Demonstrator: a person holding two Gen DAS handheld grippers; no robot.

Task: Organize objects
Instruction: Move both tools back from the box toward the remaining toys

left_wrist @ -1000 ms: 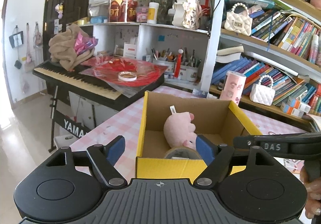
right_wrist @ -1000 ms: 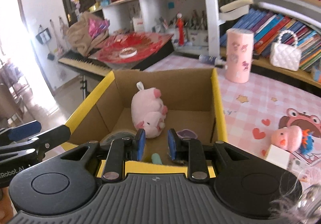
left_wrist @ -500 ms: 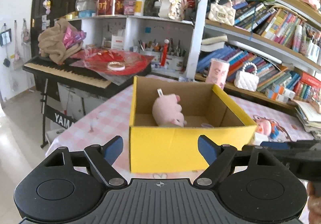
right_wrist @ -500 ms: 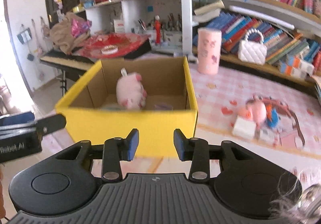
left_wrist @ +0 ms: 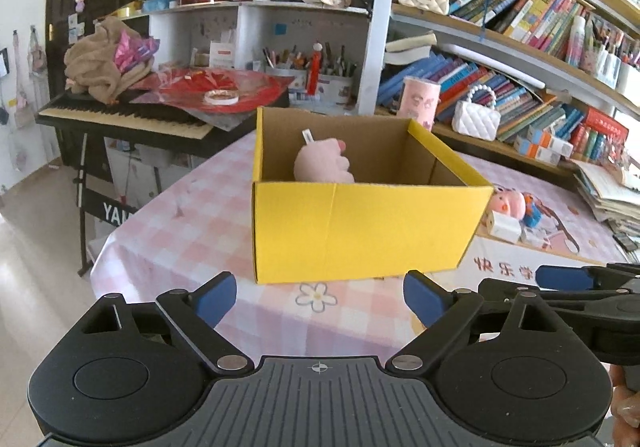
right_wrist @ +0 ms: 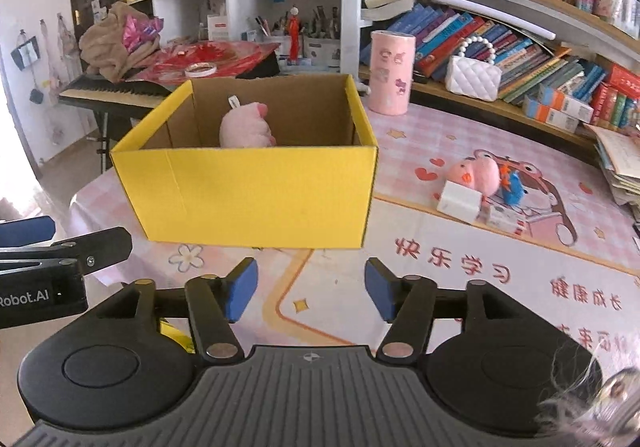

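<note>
Both claws backed off yellow box point(right_wrist: 256, 195), opening

The table point(right_wrist: 460, 279) before me wears a pink checked cloth with cartoon prints and printed characters; on it stands a yellow box point(right_wrist: 256, 191), open at the top, towards the far left corner; behind the box's right side stands a pink cylinder point(right_wrist: 390, 73), upright, near the table's far edge; to the right of the box, well apart from it, I find a small cluster lying on the cartoon print: a pink plush toy point(right_wrist: 478, 173), a white block point(right_wrist: 458, 201) touching its front, and a blue toy point(right_wrist: 514, 189) just beside it.
</note>
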